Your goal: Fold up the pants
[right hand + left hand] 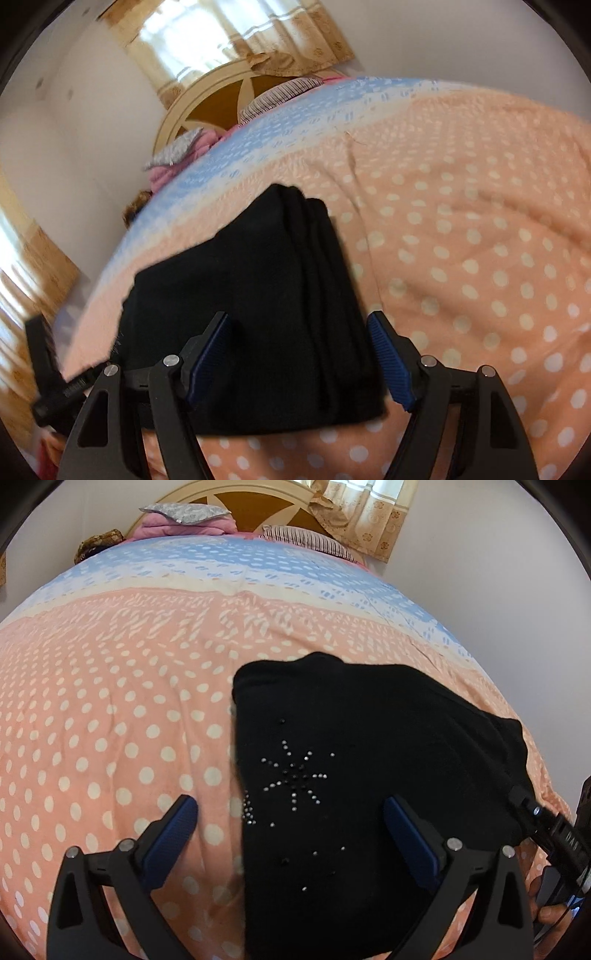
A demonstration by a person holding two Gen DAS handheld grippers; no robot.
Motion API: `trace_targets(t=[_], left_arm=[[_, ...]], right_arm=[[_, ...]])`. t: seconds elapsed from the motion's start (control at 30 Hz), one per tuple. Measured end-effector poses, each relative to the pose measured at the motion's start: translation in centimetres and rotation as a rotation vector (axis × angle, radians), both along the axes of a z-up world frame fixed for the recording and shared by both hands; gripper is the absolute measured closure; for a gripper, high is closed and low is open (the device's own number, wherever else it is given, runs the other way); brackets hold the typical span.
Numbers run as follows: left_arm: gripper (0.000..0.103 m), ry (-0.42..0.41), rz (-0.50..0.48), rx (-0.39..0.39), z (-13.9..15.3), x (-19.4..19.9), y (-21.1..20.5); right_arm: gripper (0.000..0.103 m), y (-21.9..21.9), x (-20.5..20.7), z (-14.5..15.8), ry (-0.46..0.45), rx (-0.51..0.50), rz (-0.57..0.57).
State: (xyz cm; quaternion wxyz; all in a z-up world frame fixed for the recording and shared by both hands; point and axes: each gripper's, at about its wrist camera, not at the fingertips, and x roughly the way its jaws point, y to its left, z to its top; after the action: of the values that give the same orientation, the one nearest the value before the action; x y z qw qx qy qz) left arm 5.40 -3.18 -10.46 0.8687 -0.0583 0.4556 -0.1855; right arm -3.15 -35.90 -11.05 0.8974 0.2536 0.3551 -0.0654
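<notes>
The black pants (pixel 351 760) lie folded into a compact stack on the bed, with a star of small rhinestones on the top layer. My left gripper (pixel 290 808) hovers over their left edge with its blue-padded jaws wide apart and nothing held. In the right wrist view the same pants (pixel 266 295) show stacked folded edges along their right side. My right gripper (pixel 297 325) is open above the near part of the stack, and its pads do not press on the cloth. The other gripper's body shows at the lower right of the left view and the lower left of the right view.
The bedspread (pixel 110 701) is peach with white dots, turning blue and white toward the headboard (pixel 258 506). Pillows and a pink folded blanket (pixel 184 520) lie at the head. A curtained window (pixel 221 37) is behind. White walls flank the bed.
</notes>
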Motion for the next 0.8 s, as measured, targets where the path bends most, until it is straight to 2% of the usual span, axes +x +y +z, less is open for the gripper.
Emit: trace_targets(t=[0.07, 0.13, 0.2, 0.3, 0.33, 0.43, 0.5, 0.53, 0.57, 0.63, 0.73, 0.8], left_arm=[[0.0, 0.019, -0.004, -0.015, -0.1, -0.1, 0.5], [0.0, 0.038, -0.008, -0.031, -0.1, -0.2, 0.8], [0.0, 0.048, -0.012, -0.038, -0.2, -0.4, 1.0], [0.002, 0.042, -0.018, -0.023, -0.1, -0.8, 0.8], [0.006, 0.036, -0.016, -0.017, 0.0, -1.0, 0.8], [0.019, 0.026, 0.002, -0.005, 0.3, -1.3, 1.1], [0.031, 0.022, 0.016, -0.016, 0.6, -1.3, 1.6], [0.043, 0.011, 0.02, -0.023, 0.9, -1.5, 1.9], [0.05, 0.003, 0.023, -0.025, 1.1, -1.6, 2.1], [0.054, -0.015, 0.024, -0.042, 1.6, -1.8, 2.5], [0.053, -0.061, 0.034, -0.063, 1.8, -2.1, 2.7], [0.03, -0.039, 0.02, -0.075, 1.3, -1.7, 2.6]], right_arm=[[0.035, 1.1, 0.1, 0.1, 0.041, -0.05, 0.029], [0.053, 2.2, 0.0, 0.1, 0.065, -0.107, 0.055], [0.064, 2.4, -0.3, 0.1, 0.055, -0.081, 0.083], [0.066, 2.4, -0.8, -0.2, 0.036, -0.085, 0.079], [0.066, 2.5, -0.8, -0.2, 0.033, -0.092, 0.076], [0.067, 3.9, -0.8, 0.2, 0.034, -0.202, 0.085], [0.067, 4.4, -0.8, 0.4, 0.031, -0.24, 0.082], [0.067, 4.5, -0.8, 0.4, 0.029, -0.248, 0.079], [0.067, 4.6, -0.9, 0.5, 0.027, -0.252, 0.076], [0.067, 4.6, -1.0, 0.6, 0.025, -0.261, 0.076], [0.067, 4.5, -1.1, 0.5, 0.023, -0.249, 0.071], [0.067, 4.2, -1.1, 0.5, 0.02, -0.224, 0.066]])
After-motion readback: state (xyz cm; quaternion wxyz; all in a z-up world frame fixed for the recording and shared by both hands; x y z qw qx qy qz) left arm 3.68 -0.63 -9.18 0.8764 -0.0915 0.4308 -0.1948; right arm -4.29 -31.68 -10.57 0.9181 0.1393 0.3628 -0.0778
